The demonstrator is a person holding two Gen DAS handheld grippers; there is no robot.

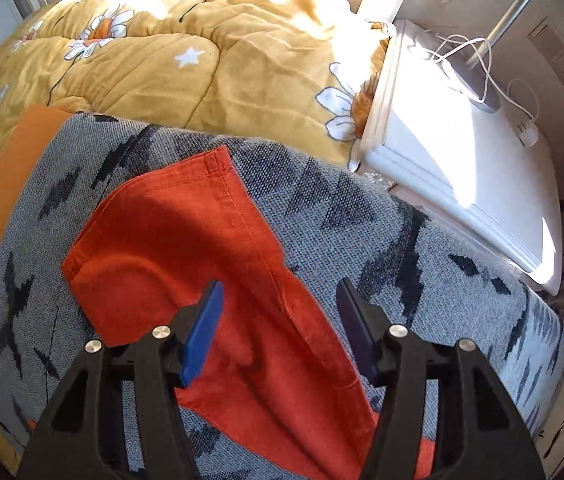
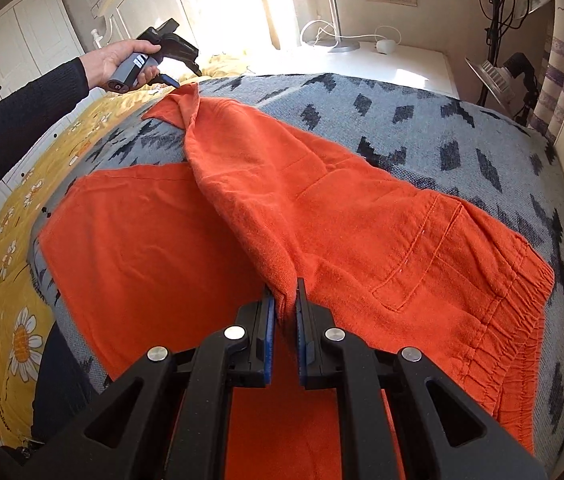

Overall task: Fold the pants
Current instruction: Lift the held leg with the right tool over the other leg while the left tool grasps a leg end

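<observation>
Orange pants point(image 2: 361, 216) lie on a grey patterned blanket point(image 2: 401, 120) on the bed, the elastic waistband point(image 2: 513, 320) at the right. My right gripper point(image 2: 285, 300) is shut on a raised fold of the pants near the crotch. A ridge of cloth runs from it to the far leg end point(image 2: 182, 100). A hand holds my left gripper point(image 2: 172, 80) just above that leg end. In the left wrist view my left gripper point(image 1: 280, 312) is open over the pant leg point(image 1: 186, 240), its blue fingers point(image 1: 206, 320) apart with nothing between them.
A yellow daisy quilt point(image 1: 162, 60) covers the bed beyond the blanket point(image 1: 341, 208). A white nightstand point(image 1: 461, 168) with a lamp base point(image 1: 477, 84) and cables stands beside the bed. White wardrobes point(image 2: 14, 48) stand on the left, a light stand point(image 2: 497, 72) on the right.
</observation>
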